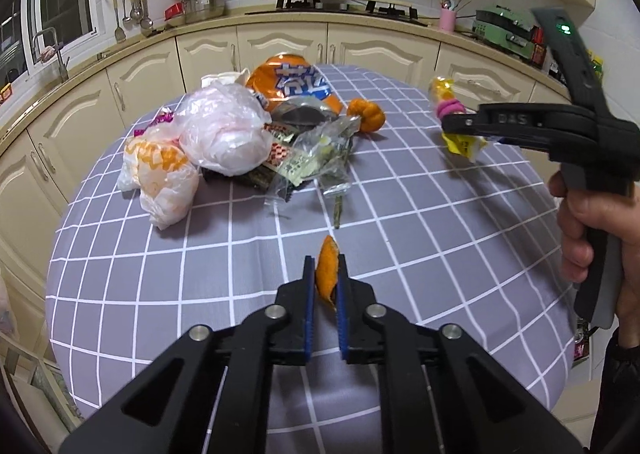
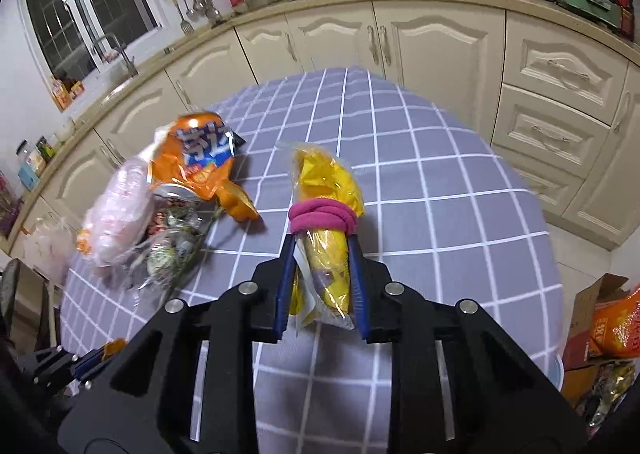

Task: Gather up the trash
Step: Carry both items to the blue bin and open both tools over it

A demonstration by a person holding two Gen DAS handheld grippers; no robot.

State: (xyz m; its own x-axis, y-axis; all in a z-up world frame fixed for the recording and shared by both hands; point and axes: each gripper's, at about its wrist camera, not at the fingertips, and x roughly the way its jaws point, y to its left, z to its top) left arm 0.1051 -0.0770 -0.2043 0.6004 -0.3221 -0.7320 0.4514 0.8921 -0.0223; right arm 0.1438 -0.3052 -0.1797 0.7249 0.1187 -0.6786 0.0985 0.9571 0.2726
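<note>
Gleaming yellow wrapper (image 2: 326, 230), pink-banded, crinkled, semi-transparent

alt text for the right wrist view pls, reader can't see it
The right gripper is shut on a yellow plastic snack packet bound with a pink hair band, above a table with a grey checked tablecloth. To the left lies a trash pile: an orange crisp bag, crumpled pink-white plastic bags and clear wrappers. Cream kitchen cabinets stand behind.
</note>
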